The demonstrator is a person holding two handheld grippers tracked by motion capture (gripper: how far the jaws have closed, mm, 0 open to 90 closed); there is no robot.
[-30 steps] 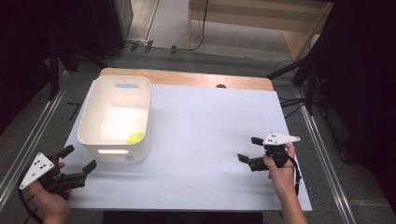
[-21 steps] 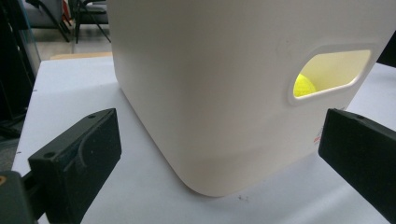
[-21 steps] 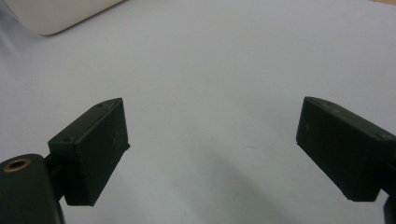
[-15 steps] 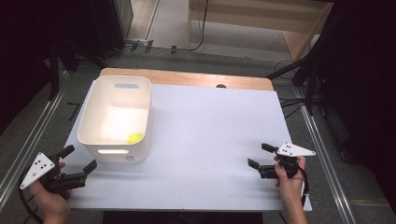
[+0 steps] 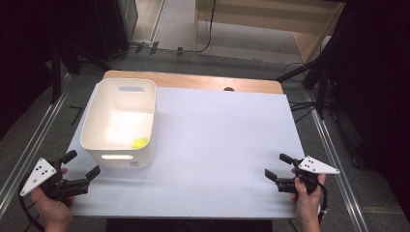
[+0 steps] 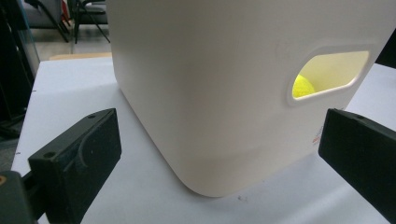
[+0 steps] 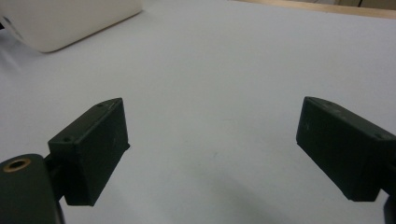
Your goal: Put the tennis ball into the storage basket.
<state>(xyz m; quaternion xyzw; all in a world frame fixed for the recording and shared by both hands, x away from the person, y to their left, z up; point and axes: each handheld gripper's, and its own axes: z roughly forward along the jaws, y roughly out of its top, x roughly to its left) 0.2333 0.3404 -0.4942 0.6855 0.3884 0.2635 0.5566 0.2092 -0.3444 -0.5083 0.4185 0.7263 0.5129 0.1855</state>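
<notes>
The left hand-held gripper (image 5: 77, 169) is held at the near left corner of the surface (image 5: 222, 145), jaws apart and empty, just beside the near wall of the bin (image 5: 120, 121). The right hand-held gripper (image 5: 278, 169) is held at the near right edge, jaws apart and empty, well apart from the bin.

The ball (image 5: 140, 143) lies inside the bin, at its near right corner.

Risks:
- The left jaws are close to the bin wall. A forward move at this height would likely push the bin across the surface instead of entering it.
- The ball sits in a corner; jaws lowered there may catch on the walls.

View differences:
- The left gripper view shows the ball (image 6: 303, 86) through the bin's handle slot (image 6: 327, 74); the high view shows it from above.
- The right gripper view shows one bin corner (image 7: 56, 23) beyond bare surface.
</notes>
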